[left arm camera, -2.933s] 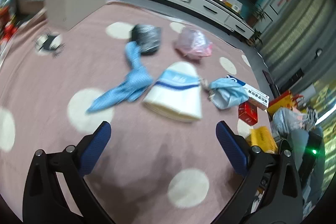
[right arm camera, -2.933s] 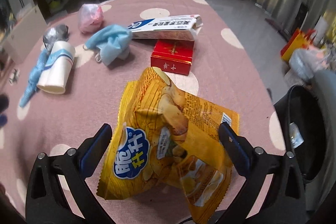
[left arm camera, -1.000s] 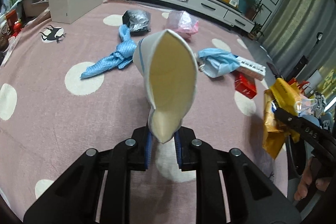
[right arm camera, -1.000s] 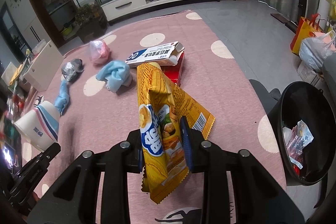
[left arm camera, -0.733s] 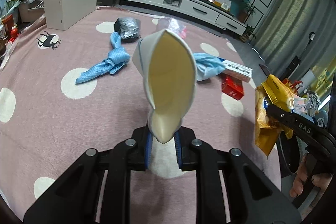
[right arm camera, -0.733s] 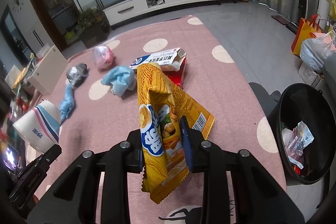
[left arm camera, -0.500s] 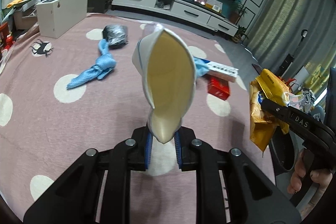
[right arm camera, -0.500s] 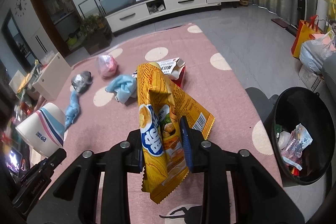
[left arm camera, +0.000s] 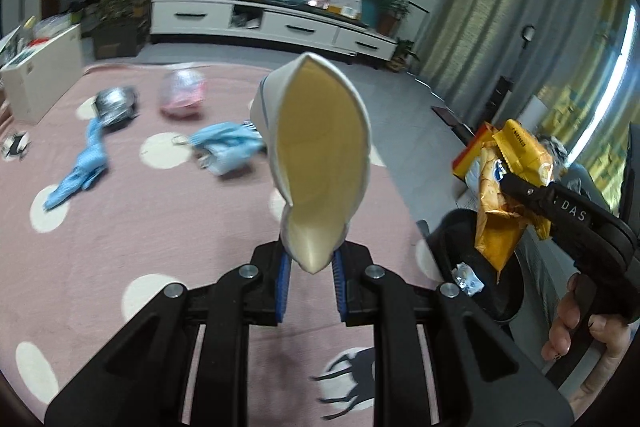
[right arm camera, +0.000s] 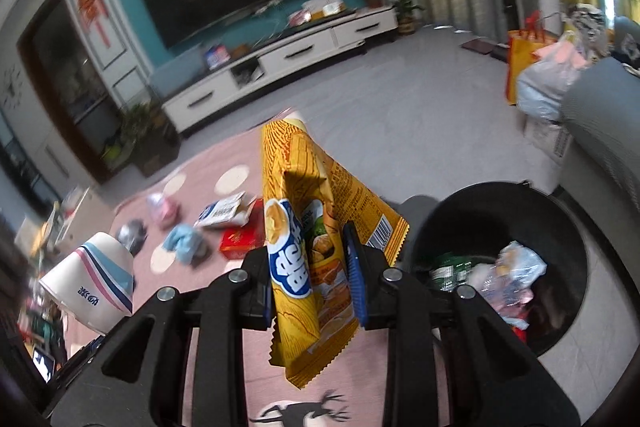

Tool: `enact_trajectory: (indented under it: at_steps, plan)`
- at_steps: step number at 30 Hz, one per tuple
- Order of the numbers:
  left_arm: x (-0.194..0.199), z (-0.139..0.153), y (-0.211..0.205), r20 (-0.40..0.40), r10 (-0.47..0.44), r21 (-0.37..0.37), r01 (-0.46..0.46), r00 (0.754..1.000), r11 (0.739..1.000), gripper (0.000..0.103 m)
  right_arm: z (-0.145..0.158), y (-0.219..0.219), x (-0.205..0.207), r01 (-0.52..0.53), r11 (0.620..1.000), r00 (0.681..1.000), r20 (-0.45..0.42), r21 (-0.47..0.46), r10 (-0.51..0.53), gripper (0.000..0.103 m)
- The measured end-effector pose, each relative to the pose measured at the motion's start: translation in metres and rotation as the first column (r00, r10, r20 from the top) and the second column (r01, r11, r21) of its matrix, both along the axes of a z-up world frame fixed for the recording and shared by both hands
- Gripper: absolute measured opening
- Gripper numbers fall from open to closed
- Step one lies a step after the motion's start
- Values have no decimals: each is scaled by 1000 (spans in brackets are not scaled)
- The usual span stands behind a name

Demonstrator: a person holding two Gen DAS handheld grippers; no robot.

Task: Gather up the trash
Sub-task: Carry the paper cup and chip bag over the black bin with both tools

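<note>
Your left gripper (left arm camera: 310, 267) pinches the squashed, flimsy white paper cup (left arm camera: 320, 163) by its rim, your right gripper (right arm camera: 310, 287) clamps the light, crinkly yellow chip bag (right arm camera: 310, 227) mid-body, both near the black round bin (right arm camera: 560, 211).

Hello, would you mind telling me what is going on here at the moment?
A person is collecting trash off a pink dotted rug with a tool in each hand. The left tool is shut on a squashed paper cup; the right tool is shut on a yellow chip bag, held beside the black bin, which already has rubbish in it. Blue cloths, a pink bag and a red box lie on the rug.
</note>
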State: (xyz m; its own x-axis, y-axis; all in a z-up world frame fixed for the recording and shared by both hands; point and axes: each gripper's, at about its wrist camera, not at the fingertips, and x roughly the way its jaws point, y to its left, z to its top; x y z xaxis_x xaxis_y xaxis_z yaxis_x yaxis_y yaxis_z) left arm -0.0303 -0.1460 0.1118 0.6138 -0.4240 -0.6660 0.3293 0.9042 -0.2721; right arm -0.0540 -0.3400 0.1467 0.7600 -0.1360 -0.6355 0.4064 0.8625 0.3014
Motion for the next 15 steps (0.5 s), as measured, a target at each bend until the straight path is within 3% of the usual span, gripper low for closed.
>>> enact_trajectory:
  at_steps: [3,9,15]
  plan:
    - [-2,1,-24,1,-38,12,38,999,999,19,3,-17,-12,84,995,996,2,-46,-84,30]
    - [-5,6,-67,13,-110,33,110,994,993,20,-3,-58,-39,238,971,971,-3,-36,-238,30]
    - [-14,6,-119,18,-223,31,222,975,974,20,-13,-88,-60,330,944,944,-6,6,-330,30]
